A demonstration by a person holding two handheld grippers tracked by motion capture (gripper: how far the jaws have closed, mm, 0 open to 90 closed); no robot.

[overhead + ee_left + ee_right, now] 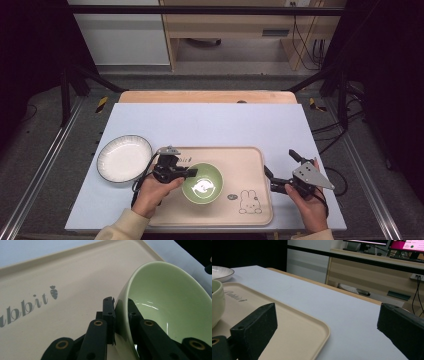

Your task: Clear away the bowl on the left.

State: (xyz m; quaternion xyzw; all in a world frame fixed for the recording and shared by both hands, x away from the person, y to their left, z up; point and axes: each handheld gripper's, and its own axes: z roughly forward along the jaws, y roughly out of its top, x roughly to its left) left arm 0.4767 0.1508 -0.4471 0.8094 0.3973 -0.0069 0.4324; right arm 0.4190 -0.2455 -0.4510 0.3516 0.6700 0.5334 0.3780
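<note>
Green glazed ceramic bowl (202,183) sits on the beige rectangular plastic tray (250,165), its near rim pinched by my left gripper (192,172). Seen along that gripper, my two black jaws are nearly closed on the bowl's wall (160,295), one jaw pressed to the outside and the other inside the glossy hollow. Just past the outer jaw, grey lettering ending in "bbit" (23,308) and a small carrot mark (53,292) lie printed on the tray floor (82,277).

My right gripper (270,175) hangs off the tray's edge on the far side of the bowl from my left gripper, over the pale blue-white tabletop (210,125). Its jaws stand wide apart and hold nothing; between them the right gripper view shows the tray's rounded corner (322,331) and open tabletop (352,322).

Behind my left hand (152,192), beside the tray on the table, rests a white round plate with a dark rim (124,158), well apart from either gripper. A rabbit drawing (248,202) marks the tray corner between bowl and right gripper.
</note>
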